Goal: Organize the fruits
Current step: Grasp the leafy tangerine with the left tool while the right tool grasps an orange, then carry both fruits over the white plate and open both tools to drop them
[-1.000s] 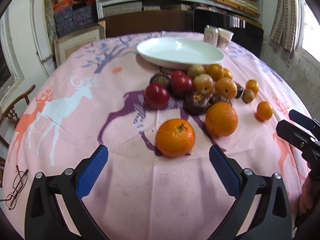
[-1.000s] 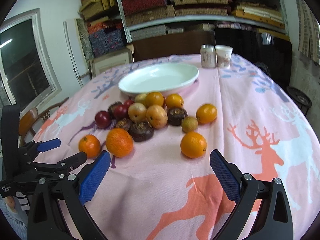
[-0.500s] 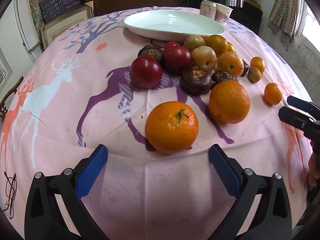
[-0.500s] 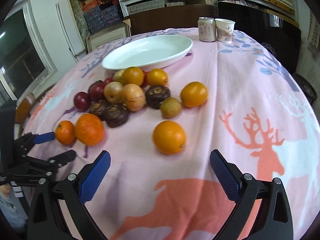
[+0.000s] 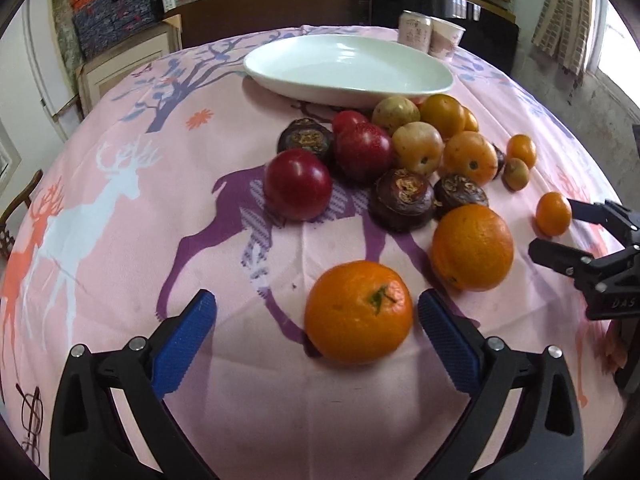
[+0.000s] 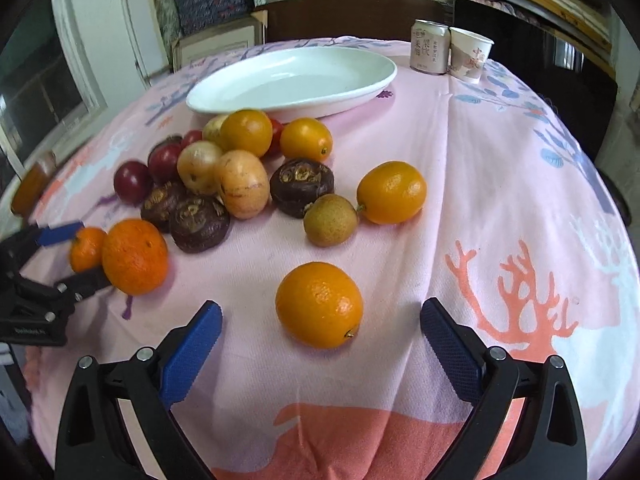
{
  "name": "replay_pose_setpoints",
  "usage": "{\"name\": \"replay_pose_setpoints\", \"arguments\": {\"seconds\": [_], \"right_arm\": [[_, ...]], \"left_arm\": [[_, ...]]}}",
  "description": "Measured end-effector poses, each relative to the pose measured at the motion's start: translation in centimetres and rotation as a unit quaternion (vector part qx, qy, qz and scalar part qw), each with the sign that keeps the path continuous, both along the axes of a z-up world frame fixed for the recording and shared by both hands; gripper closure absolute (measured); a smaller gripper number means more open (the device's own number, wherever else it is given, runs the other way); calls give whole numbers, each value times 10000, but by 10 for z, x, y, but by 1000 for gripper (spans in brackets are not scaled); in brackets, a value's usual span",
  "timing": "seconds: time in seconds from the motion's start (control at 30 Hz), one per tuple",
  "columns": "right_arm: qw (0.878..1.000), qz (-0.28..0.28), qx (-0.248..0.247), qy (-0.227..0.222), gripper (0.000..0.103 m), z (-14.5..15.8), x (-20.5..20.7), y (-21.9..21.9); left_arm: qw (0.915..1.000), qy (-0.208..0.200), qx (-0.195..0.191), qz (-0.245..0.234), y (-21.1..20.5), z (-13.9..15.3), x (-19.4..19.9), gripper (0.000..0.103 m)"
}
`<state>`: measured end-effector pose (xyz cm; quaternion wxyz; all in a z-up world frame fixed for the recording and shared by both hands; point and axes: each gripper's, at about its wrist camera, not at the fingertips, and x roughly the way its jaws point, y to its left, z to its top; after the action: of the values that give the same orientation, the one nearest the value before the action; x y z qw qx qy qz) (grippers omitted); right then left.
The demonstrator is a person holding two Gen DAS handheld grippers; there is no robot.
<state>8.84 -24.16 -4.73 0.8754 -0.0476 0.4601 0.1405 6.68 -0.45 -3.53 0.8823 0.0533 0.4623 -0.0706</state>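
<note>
A pile of fruit lies on the pink deer tablecloth (image 5: 120, 240) in front of an empty white oval plate (image 5: 344, 68). My left gripper (image 5: 316, 316) is open, and a stemmed mandarin (image 5: 358, 312) sits between its blue fingers, untouched. A larger orange (image 5: 472, 248) lies just right of it. My right gripper (image 6: 320, 320) is open, with a small orange (image 6: 319, 304) between its fingers, untouched. Each gripper also shows in the other's view, the right one (image 5: 560, 228) and the left one (image 6: 68, 252).
Red plums (image 5: 298, 190), dark mangosteens (image 5: 402, 200), yellow-brown fruits (image 5: 418, 148) and small oranges (image 6: 391, 192) crowd the middle. A can (image 6: 429, 46) and paper cup (image 6: 470, 54) stand behind the plate. Glasses (image 5: 30, 416) lie at the near left edge. Shelves line the far wall.
Both grippers have moved forward and lower toward the table. The mandarin now sits between the left fingers and the small orange between the right fingers. Both stay open.
</note>
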Motion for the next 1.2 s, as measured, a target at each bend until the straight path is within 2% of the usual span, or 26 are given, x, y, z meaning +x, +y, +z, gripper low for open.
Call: {"name": "replay_pose_setpoints", "arguments": {"seconds": [0.07, 0.13, 0.17, 0.2, 0.23, 0.27, 0.33, 0.37, 0.4, 0.43, 0.47, 0.5, 0.6, 0.7, 0.83, 0.93, 1.0, 1.1, 1.2], "right_arm": [[9998, 34, -212, -34, 3, -1, -2, 6], [10000, 31, -79, -32, 3, 0, -2, 1], [10000, 29, 23, -46, 3, 2, -2, -1], [9999, 36, 100, -65, 3, 2, -3, -4], [9997, 82, 216, -78, 3, 3, -4, -5], [9995, 118, 271, -95, 4, 4, -5, -6], [9994, 180, 254, -125, 13, 5, -6, -3], [9994, 205, 223, -176, 22, 6, -8, -2], [9993, 226, 218, -210, 37, 7, -9, -1], [9993, 191, 197, -241, 44, 8, -10, -1], [9993, 138, 220, -260, 58, 9, -10, -3], [9993, 104, 268, -255, 65, 9, -9, -5], [9983, 64, 537, -197, 66, 10, -7, -14], [9972, 82, 640, -369, 66, 19, -10, -16], [9935, 55, 854, -747, 66, 58, 3, -14], [9903, -23, 1010, -953, 66, 82, 38, -2], [9888, -38, 1210, -871, 66, 86, 68, 8], [9895, -94, 1254, -707, 66, 77, 116, 30], [9894, -246, 1277, -654, 65, 65, 145, 38]], "left_arm": [[9999, -34, -18, -117, -3, 2, -2, 5], [9996, -194, -47, -182, -4, 7, -7, 7], [9994, -241, -77, -214, -4, 9, -9, 17], [9994, -254, -93, -233, -4, 9, -10, 36], [9994, -217, -100, -245, -5, 8, -10, 44], [9994, -138, -151, -283, -6, 7, -9, 50], [9992, -94, -205, -326, -6, 6, -8, 53], [9990, -102, -245, -357, -7, 6, -9, 57], [9990, -98, -250, -364, -7, 6, -10, 57], [9988, -93, -279, -395, -8, 7, -11, 57], [9985, -76, -329, -427, -7, 7, -11, 58], [9982, -63, -392, -447, -7, 7, -12, 58], [9974, -29, -558, -462, -3, 8, -12, 58], [9963, -22, -728, -446, 1, 14, -11, 58], [9961, -429, -670, -373, 4, 51, 9, 58], [9949, -709, -671, -255, 0, 78, 49, 58], [9943, -781, -702, -164, -4, 86, 77, 58], [9945, -651, -824, -48, -9, 82, 121, 58], [9937, -486, -1007, 16, -10, 66, 155, 58]]}}
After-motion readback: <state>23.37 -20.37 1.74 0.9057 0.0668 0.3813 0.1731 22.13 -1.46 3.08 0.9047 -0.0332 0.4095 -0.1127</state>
